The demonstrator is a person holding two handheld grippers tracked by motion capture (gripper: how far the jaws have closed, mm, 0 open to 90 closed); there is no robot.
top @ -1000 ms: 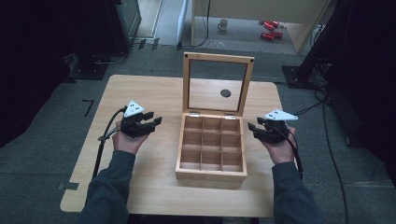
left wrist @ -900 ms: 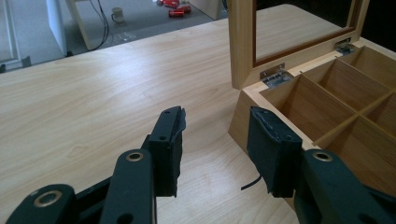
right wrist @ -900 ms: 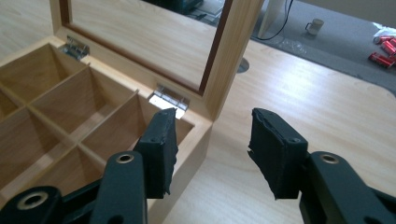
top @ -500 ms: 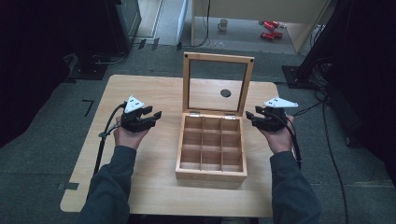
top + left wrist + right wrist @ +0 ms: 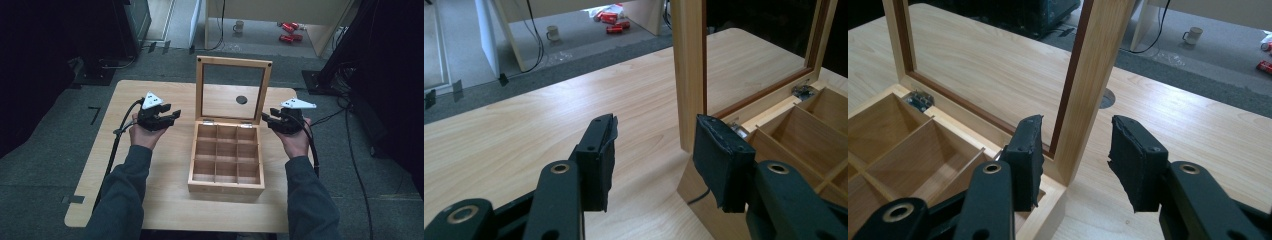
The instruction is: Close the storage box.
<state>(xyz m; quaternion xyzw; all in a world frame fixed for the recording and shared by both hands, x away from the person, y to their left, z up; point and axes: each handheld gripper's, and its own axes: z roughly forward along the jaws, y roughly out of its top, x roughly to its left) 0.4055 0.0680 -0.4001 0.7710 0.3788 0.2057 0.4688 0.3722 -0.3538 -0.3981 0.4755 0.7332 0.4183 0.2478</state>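
A wooden box [image 5: 226, 159] sits mid-worktop [image 5: 165, 200], its glazed lid [image 5: 233, 90] upright and its nine compartments bare. The left tongs [image 5: 167, 116] and right tongs [image 5: 267, 121] flank the lid's two side posts, both spread and gripping nothing.

**No readable text in view**

Nothing legible is showing anywhere. The wooden box [image 5: 226, 160] and its glazed lid [image 5: 233, 90] are carrying no label or brand. The desk [image 5: 165, 200] is bearing no print or numbers. The mug [image 5: 552, 33] and the red items [image 5: 610, 23] on the floor are appearing too small and blurred to read.
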